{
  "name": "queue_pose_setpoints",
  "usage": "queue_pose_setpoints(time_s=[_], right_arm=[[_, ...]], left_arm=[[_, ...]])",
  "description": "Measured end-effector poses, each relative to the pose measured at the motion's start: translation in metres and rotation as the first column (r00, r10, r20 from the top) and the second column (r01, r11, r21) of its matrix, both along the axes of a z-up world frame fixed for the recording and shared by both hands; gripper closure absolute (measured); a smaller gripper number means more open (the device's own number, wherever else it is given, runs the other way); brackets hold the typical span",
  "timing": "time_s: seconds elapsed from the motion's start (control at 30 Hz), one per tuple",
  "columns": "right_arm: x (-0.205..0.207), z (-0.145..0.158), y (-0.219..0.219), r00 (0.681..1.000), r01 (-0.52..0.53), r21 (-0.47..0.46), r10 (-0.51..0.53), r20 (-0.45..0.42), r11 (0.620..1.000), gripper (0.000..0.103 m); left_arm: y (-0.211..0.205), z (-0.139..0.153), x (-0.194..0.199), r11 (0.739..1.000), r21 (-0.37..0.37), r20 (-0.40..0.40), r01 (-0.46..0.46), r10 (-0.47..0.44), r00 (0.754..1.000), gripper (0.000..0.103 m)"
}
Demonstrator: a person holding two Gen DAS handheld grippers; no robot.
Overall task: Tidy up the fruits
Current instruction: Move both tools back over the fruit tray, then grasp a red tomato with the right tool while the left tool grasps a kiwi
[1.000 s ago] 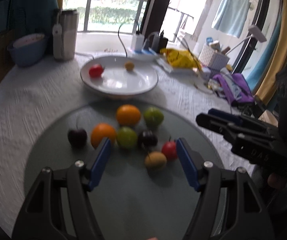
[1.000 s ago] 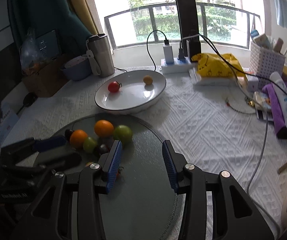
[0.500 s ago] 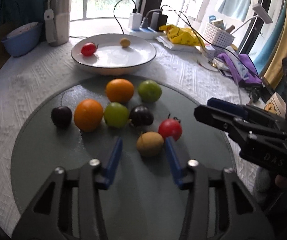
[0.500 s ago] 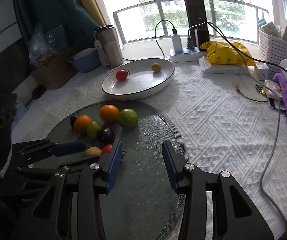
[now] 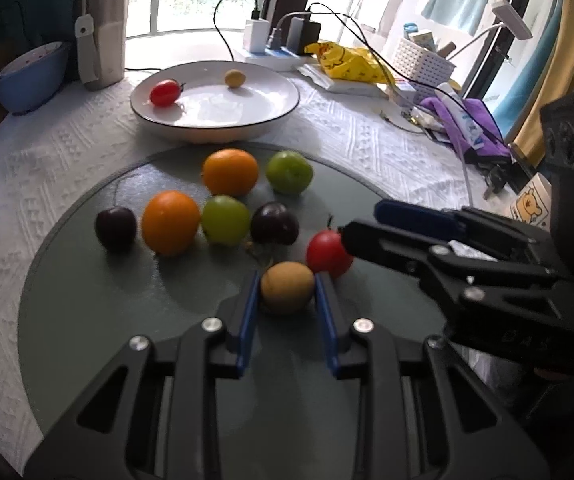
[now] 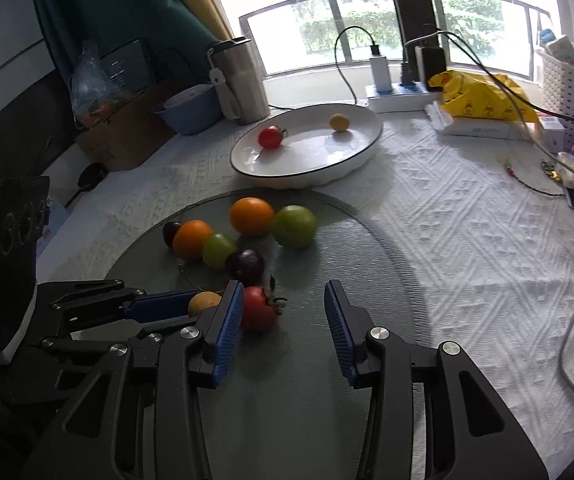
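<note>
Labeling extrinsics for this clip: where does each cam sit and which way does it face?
Left wrist: on the left gripper, looking forward over the glass mat toward the window; its fingers flank the yellow-brown fruit; right gripper enters from the right.
Right wrist: on the right gripper, facing the same window; red tomato by its left finger.
Shared: white plate, fruit cluster.

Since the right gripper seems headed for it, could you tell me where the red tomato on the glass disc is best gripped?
Grip the red tomato across its round middle, pads on opposite sides, stem clear. Come from the near right: the yellow-brown fruit in the left gripper crowds its left. The right gripper probably must shift left first.
</note>
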State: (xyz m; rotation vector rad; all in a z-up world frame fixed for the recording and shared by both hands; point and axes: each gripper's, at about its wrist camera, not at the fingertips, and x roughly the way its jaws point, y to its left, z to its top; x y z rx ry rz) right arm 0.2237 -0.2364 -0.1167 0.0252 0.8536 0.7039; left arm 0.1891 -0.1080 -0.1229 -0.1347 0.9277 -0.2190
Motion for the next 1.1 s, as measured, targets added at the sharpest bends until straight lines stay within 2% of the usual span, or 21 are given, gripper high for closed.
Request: queue_pose_setpoints(time_s=[0.3,0.43,0.5,0.53,0.63,1.1], right_arm=[[-0.001,-0.013,0.022,0.999,0.000,-0.043,-0.002,-0.048,0.999,0.059],[-0.005,-0.014,0.026,0.999,0.011,-0.069,-0.013,-0.031,0.998,0.059],[-0.006,-0.014,0.028,0.999,0.018,-0.079,-0.020,-0.027,0.997,0.063],[-0.006,-0.014,0.029,0.999,0.017,-0.083,-0.020,-0.029,0.996,0.072],[-0.010,-0.013,0.031,0.999,0.021,-0.100,-0.023,-0.024,0.995,0.072],[-0.035,0.033,0.033,0.995,0.061,-0.107,-0.053,0.079,0.992,0.073]], left_arm=[[0.024,0.005,-0.016,1.000,0.013,0.024,0.002,-0.003,1.000,0.074],[0.035,0.008,-0.022,1.000,0.006,0.032,0.001,-0.001,0.999,0.074],[0.042,0.011,-0.026,1.000,-0.001,0.042,-0.004,0.004,0.999,0.074],[0.046,0.012,-0.027,1.000,-0.004,0.045,-0.006,0.006,0.999,0.074],[0.055,0.016,-0.032,1.000,-0.006,0.060,-0.013,0.013,0.998,0.074],[0.085,0.043,-0.049,0.999,-0.020,0.153,-0.044,0.047,0.987,0.074]])
